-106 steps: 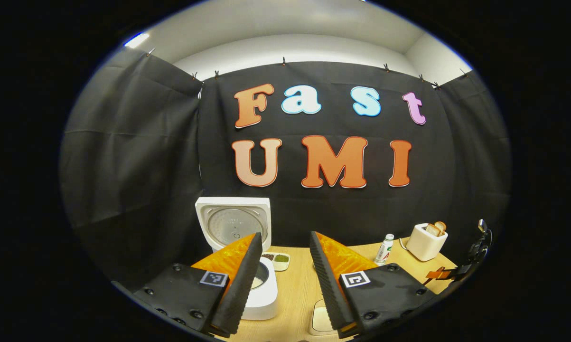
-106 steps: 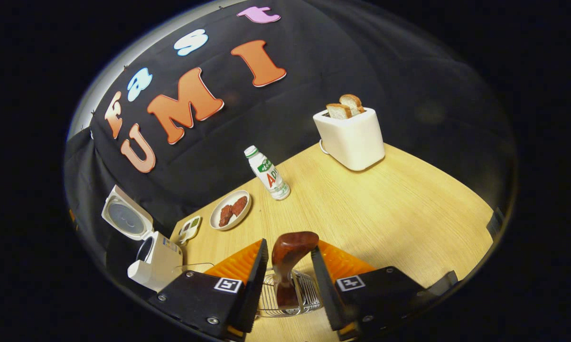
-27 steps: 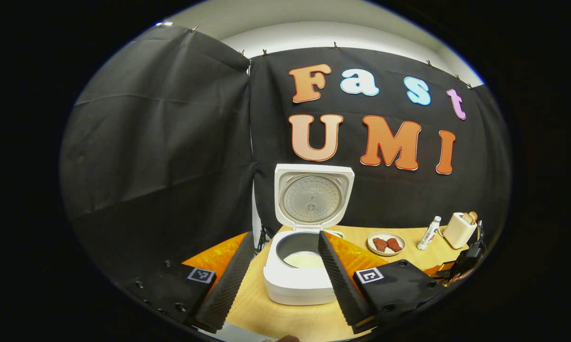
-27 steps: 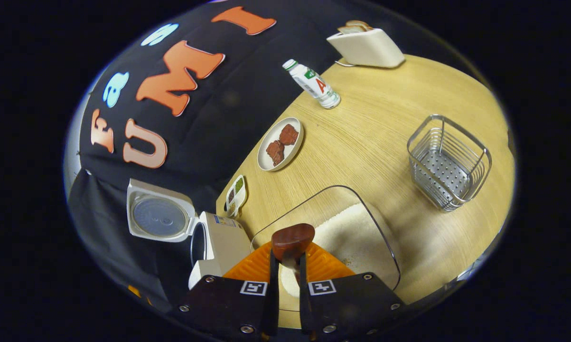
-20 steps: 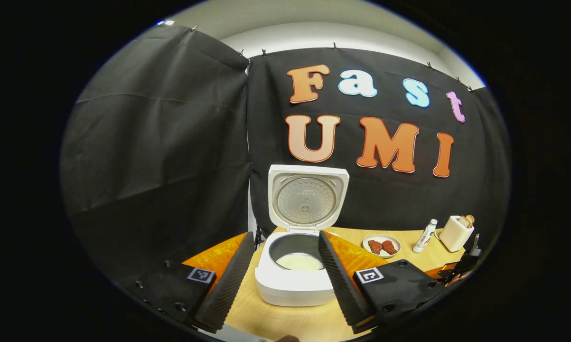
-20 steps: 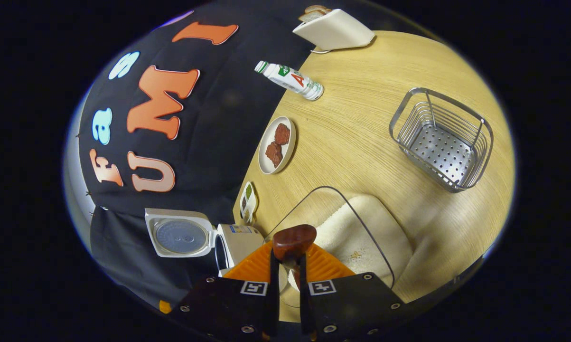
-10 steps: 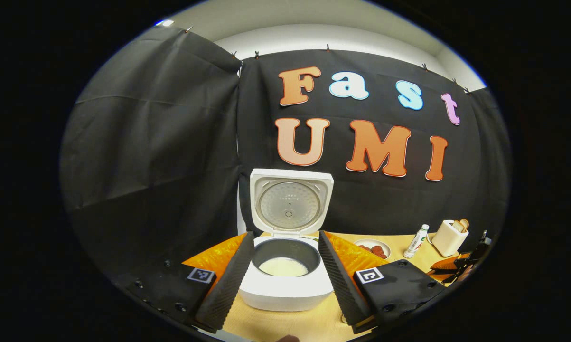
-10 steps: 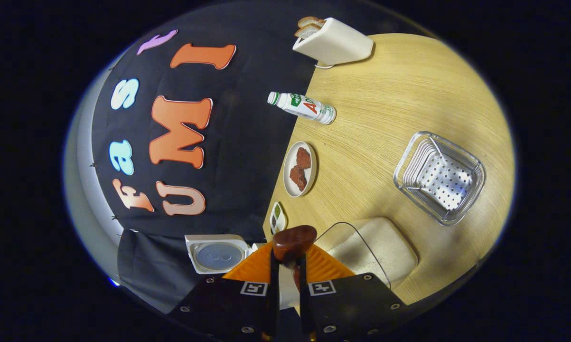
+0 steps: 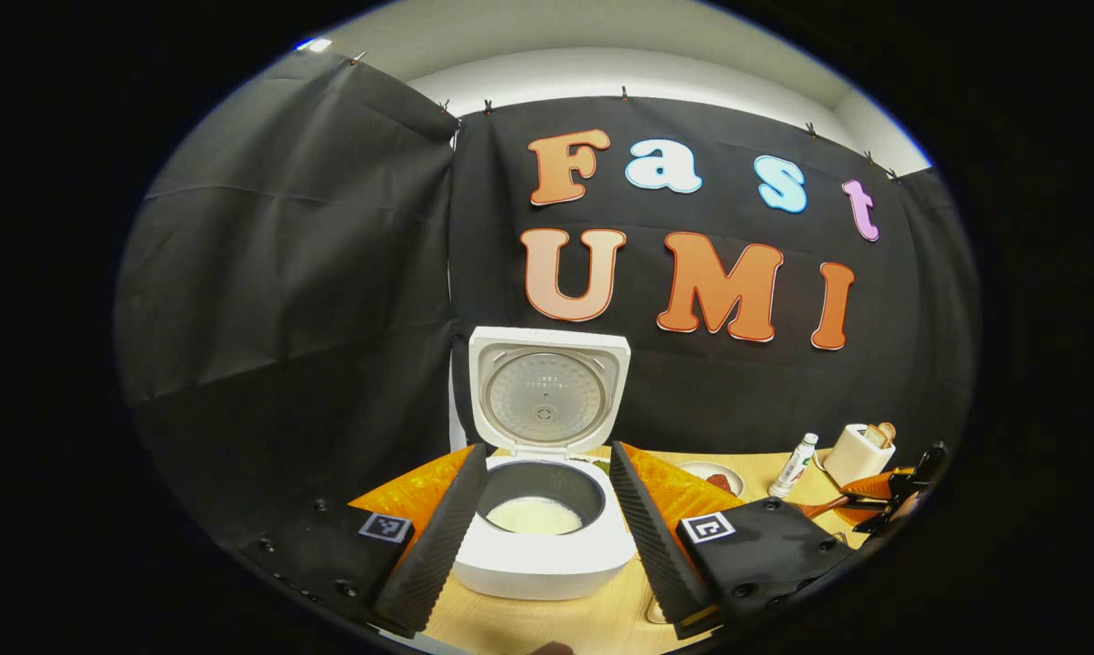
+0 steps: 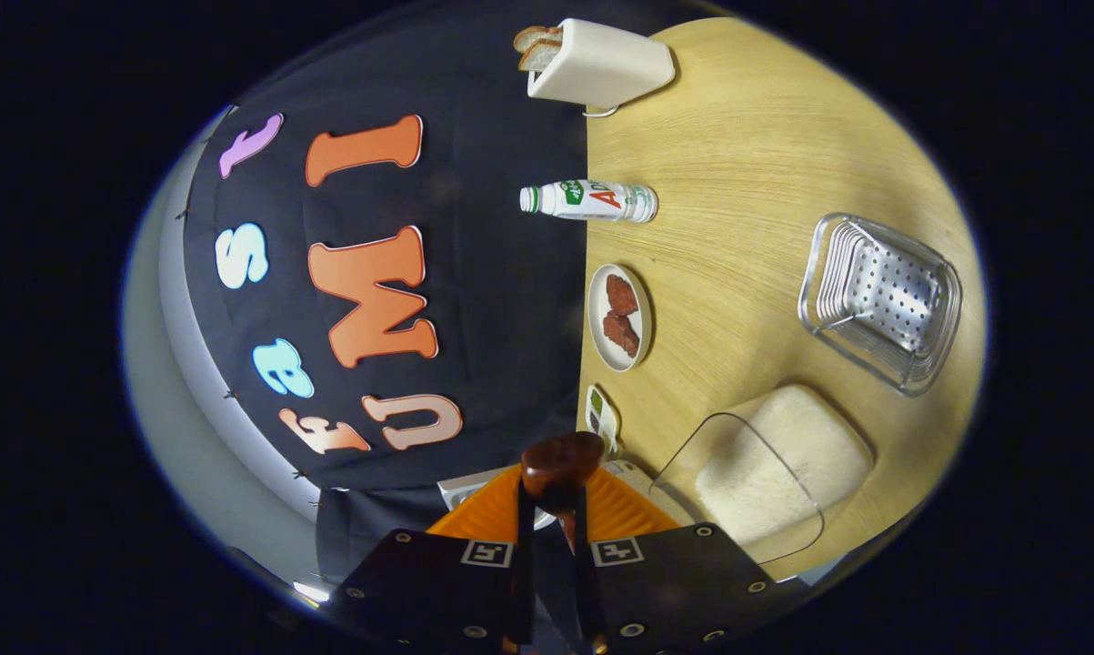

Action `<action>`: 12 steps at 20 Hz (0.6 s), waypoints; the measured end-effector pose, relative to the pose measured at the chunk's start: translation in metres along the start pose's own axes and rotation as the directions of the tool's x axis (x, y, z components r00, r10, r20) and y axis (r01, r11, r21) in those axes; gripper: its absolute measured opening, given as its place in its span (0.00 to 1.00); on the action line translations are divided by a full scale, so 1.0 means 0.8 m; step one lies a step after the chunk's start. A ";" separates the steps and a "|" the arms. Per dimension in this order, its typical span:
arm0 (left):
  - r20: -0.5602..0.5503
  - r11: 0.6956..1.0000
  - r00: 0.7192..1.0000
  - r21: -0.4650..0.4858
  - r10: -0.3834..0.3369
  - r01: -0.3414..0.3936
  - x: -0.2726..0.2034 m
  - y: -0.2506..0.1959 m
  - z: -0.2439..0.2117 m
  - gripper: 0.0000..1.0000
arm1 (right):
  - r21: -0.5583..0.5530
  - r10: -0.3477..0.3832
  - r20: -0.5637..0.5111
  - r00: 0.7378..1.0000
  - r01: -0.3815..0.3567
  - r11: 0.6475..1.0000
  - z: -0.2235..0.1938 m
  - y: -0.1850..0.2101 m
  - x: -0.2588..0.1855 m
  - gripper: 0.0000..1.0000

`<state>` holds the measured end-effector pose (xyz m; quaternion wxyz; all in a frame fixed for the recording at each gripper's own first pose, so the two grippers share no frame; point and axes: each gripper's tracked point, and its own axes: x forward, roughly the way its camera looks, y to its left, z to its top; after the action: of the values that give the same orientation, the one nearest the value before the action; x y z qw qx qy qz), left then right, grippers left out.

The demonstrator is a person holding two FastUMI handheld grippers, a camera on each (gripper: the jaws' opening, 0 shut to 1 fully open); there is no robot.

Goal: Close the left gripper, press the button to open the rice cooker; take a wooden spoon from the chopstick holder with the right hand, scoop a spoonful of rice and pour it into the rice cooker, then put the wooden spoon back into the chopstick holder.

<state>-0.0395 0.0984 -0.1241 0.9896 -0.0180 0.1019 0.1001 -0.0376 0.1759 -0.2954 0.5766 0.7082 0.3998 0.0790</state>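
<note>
Booth: black cloth wall behind a pale wooden table [image 10: 765,136].
Rice cooker [image 9: 543,537]: lid up, some rice in the dark pot; framed between the left gripper's fingers in the left gripper view.
Left gripper [image 9: 537,537]: fingers spread wide, holding nothing.
Right gripper [image 10: 552,546]: fingers narrow, clamped on the wooden spoon [image 10: 560,464], camera rolled sideways.
Spoon bowl: hidden under the fingers; load cannot be told.
Rice dish [image 10: 765,473]: clear, heaped with white rice, beside the cooker.
Chopstick holder [image 10: 883,300]: wire basket, well apart.
Bystanders: plate [image 10: 619,318], bottle [image 10: 592,200], toaster [image 10: 601,64].
Risk: judged spill onto the table if the tilted spoon tips before reaching the pot rim.
</note>
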 end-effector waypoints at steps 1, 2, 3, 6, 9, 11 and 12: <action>0.001 1.000 1.000 0.002 0.003 -0.003 -0.001 0.002 -0.001 0.92 | 0.019 0.031 -0.012 0.999 -0.031 0.999 -0.007 0.014 0.002 0.17; 0.002 1.000 1.000 0.004 0.007 -0.007 -0.002 0.006 0.000 0.92 | 0.036 0.061 -0.026 0.998 -0.060 0.998 -0.014 0.030 0.008 0.18; 0.004 1.000 1.000 0.004 0.013 -0.013 -0.003 0.011 0.001 0.92 | 0.044 0.087 -0.039 0.995 -0.085 0.995 -0.024 0.042 0.012 0.17; 0.009 0.999 0.999 -0.005 0.035 -0.035 -0.004 0.025 0.000 0.92 | 0.057 0.133 -0.095 0.986 -0.128 0.990 -0.054 0.073 0.029 0.17; 0.010 0.999 0.998 -0.004 0.054 -0.054 -0.007 0.044 -0.002 0.92 | 0.072 0.156 -0.138 0.978 -0.148 0.986 -0.085 0.093 0.057 0.17; 0.012 0.997 0.997 0.001 0.071 -0.071 -0.011 0.057 -0.003 0.92 | 0.084 0.168 -0.179 0.969 -0.155 0.984 -0.110 0.104 0.076 0.17; 0.015 0.997 0.997 0.002 0.079 -0.079 -0.012 0.063 -0.001 0.92 | 0.086 0.172 -0.198 0.965 -0.158 0.984 -0.123 0.112 0.085 0.17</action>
<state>-0.0594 0.1456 -0.1240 0.9856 -0.0121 0.0951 0.1393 -0.0062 0.2934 -0.2081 0.4988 0.7468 0.3989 0.1853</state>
